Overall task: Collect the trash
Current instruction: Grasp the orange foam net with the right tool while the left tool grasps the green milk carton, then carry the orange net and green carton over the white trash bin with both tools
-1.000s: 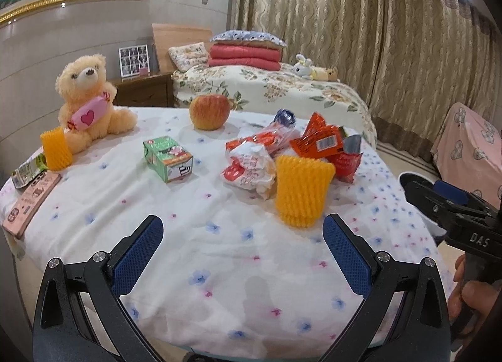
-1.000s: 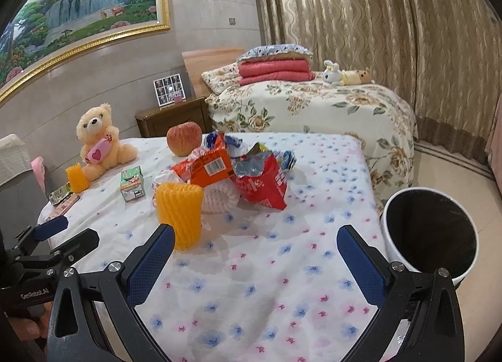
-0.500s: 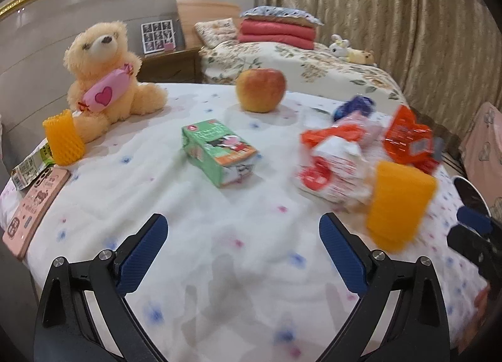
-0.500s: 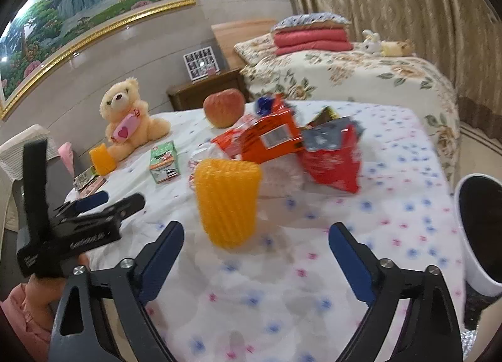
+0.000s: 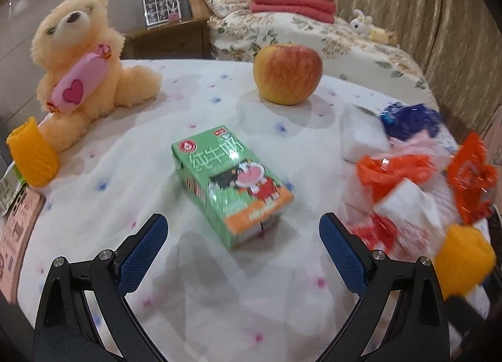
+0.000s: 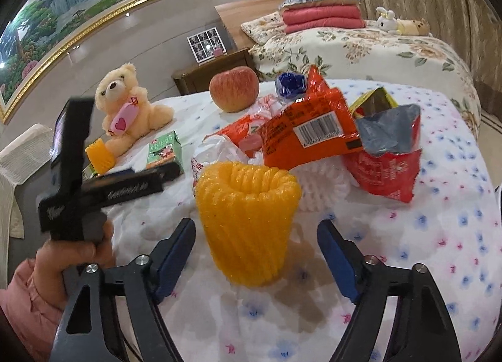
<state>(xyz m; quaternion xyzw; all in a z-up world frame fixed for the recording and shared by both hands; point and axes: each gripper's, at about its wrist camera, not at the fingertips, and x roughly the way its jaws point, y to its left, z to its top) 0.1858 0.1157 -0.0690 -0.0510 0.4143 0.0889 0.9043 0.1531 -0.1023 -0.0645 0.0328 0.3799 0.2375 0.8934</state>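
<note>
On the floral-clothed surface (image 5: 219, 293), the left claw (image 5: 243, 231) is spread wide and holds nothing; a green milk carton (image 5: 230, 184) lies flat just ahead, between its fingers. Behind sit a teddy bear (image 5: 83, 64) and an apple (image 5: 287, 73). The right claw (image 6: 255, 235) is likewise wide open and empty, with an upright orange foam sleeve (image 6: 248, 220), hollow inside, standing between its fingertips untouched. Behind it crumpled wrappers (image 6: 317, 130) are heaped together.
</note>
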